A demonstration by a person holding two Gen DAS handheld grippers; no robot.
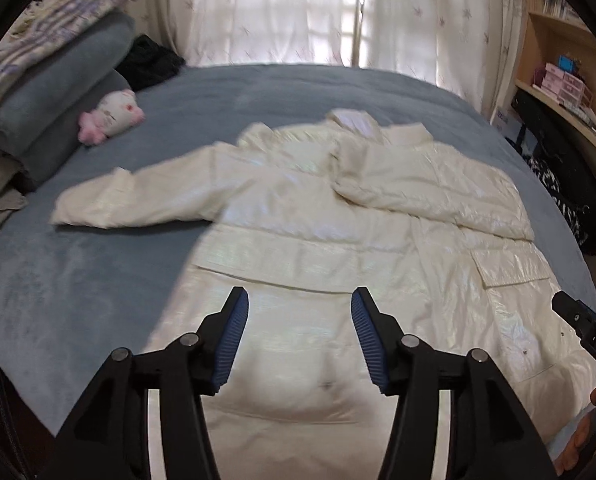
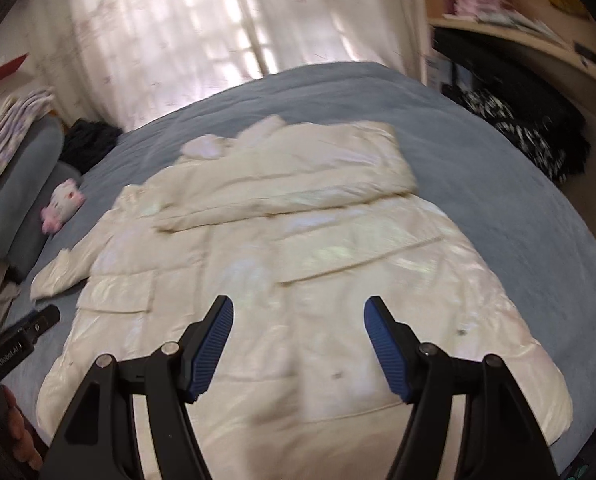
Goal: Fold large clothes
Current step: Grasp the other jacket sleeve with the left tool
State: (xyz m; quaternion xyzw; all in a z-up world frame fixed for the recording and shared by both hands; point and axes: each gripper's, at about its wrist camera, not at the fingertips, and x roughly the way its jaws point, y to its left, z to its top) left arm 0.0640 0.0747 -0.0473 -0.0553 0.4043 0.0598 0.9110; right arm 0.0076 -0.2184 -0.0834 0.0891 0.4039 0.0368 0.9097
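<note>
Blue-grey fleece bed cover [image 1: 98,280], sheer white curtains [image 1: 278,12] behind. Shiny cream puffer jacket [image 1: 317,220] lies flat, one sleeve folded across, beneath left gripper [image 1: 299,340] and right gripper [image 2: 298,348], both released, empty.

"DAS" on right claw [image 1: 589,332]; "GenRobot.AI" on left claw [image 2: 14,354].

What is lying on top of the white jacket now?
One sleeve is folded across the chest of the white jacket. The other sleeve lies out on the blue bedcover. What the folded sleeve covers cannot be seen.
</note>
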